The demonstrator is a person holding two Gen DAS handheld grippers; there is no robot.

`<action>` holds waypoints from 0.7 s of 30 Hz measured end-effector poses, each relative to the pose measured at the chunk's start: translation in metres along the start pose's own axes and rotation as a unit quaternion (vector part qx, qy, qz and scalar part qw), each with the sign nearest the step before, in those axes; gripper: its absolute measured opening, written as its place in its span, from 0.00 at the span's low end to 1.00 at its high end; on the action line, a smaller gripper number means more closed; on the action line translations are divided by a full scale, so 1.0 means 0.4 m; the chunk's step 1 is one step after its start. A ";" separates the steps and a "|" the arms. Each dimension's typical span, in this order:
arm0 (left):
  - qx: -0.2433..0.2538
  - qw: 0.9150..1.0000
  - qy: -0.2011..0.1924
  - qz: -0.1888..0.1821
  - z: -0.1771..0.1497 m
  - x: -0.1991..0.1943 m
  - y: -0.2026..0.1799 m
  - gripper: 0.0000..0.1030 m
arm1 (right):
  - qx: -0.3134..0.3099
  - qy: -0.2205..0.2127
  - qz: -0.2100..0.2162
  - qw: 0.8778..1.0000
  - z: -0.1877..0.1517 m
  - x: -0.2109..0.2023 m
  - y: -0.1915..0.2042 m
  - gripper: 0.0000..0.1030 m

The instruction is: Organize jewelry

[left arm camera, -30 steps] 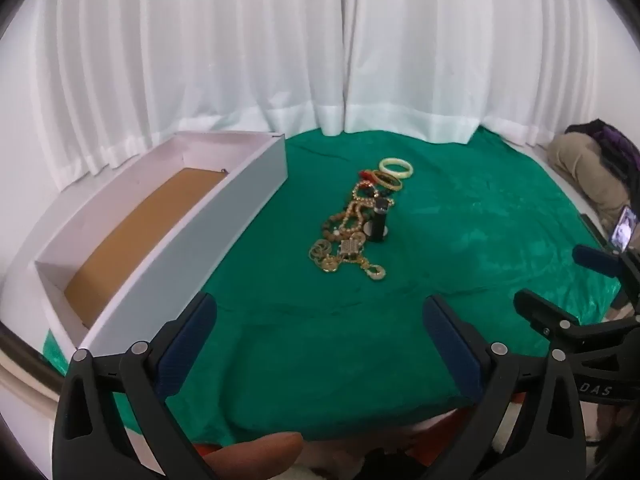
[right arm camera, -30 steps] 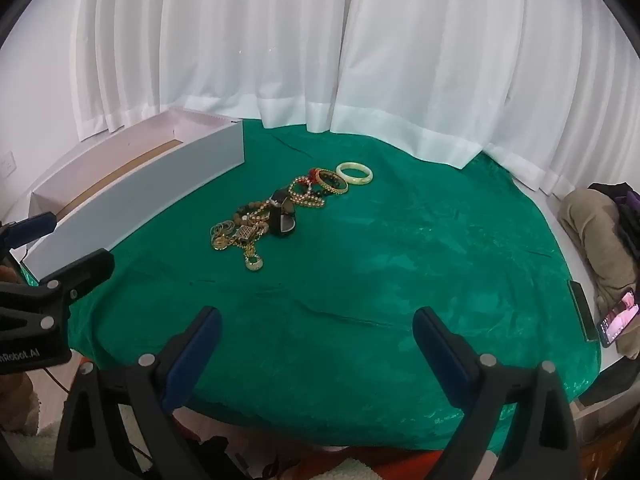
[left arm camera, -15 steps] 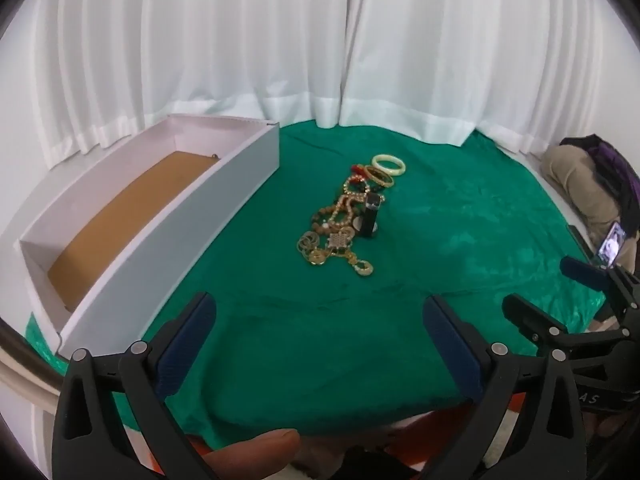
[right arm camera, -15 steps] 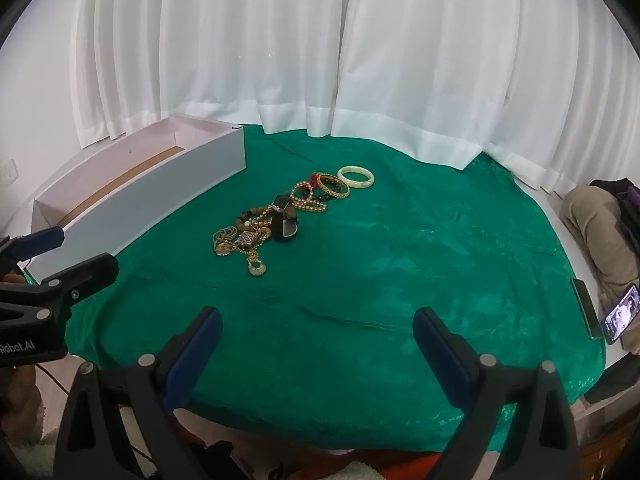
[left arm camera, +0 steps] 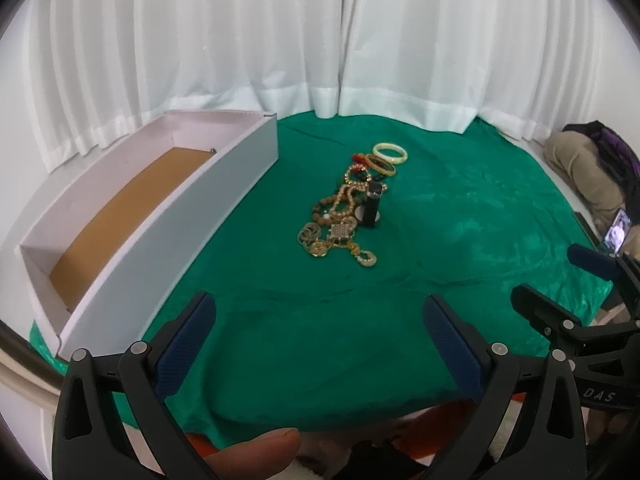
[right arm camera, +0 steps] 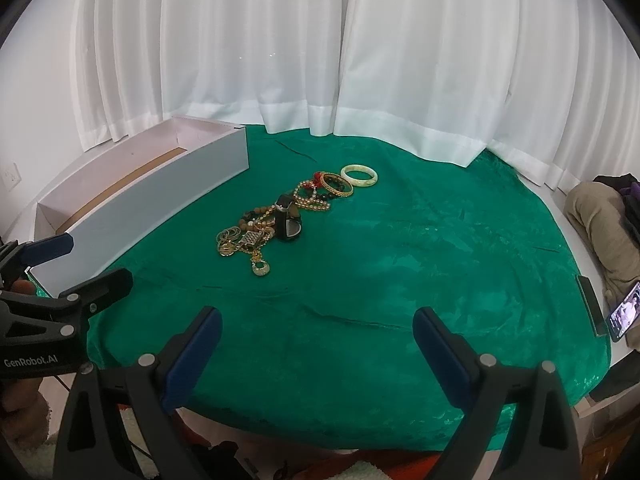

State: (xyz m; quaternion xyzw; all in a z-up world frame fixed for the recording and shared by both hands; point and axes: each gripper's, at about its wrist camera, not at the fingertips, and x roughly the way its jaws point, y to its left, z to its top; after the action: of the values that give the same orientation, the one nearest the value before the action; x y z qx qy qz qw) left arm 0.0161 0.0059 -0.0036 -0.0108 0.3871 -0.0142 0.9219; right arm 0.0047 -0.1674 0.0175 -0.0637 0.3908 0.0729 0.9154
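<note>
A pile of jewelry point(left arm camera: 344, 216) lies in the middle of the green cloth: gold chains, bead strands, a black watch point(left arm camera: 372, 204), a gold bangle point(left arm camera: 382, 166) and a pale jade bangle point(left arm camera: 391, 153) at the far end. It also shows in the right wrist view point(right arm camera: 280, 220). A long white box point(left arm camera: 168, 216) with a brown bottom stands at the left, empty. My left gripper point(left arm camera: 320, 340) is open and empty above the near edge of the cloth. My right gripper point(right arm camera: 316, 344) is open and empty, also near the front edge.
The green cloth point(right arm camera: 420, 248) covers a round table. White curtains point(right arm camera: 320, 60) hang behind. A phone point(right arm camera: 624, 312) and clothes point(right arm camera: 600, 216) lie at the right, off the table. The left gripper shows at the left of the right wrist view point(right arm camera: 60, 280).
Both grippers have risen and drawn back a little, so the table looks farther and lower. The jewelry and box have not moved. Both stay open.
</note>
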 end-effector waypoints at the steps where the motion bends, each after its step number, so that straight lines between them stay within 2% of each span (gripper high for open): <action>1: -0.001 1.000 0.002 0.001 0.001 0.002 0.001 1.00 | 0.000 0.000 0.001 1.000 0.000 0.000 0.001 0.95; 11: -0.003 1.000 0.004 0.001 0.014 0.009 0.005 1.00 | 0.001 0.000 0.003 1.000 -0.002 0.001 0.001 0.95; 21: 0.000 1.000 0.004 -0.002 -0.010 0.001 -0.001 1.00 | -0.003 0.001 0.000 1.000 -0.005 0.002 0.007 0.95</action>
State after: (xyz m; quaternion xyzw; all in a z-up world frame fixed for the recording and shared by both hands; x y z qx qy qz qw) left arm 0.0136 0.0056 -0.0068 -0.0114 0.3909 -0.0156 0.9202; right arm 0.0033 -0.1648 0.0155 -0.0665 0.3910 0.0745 0.9149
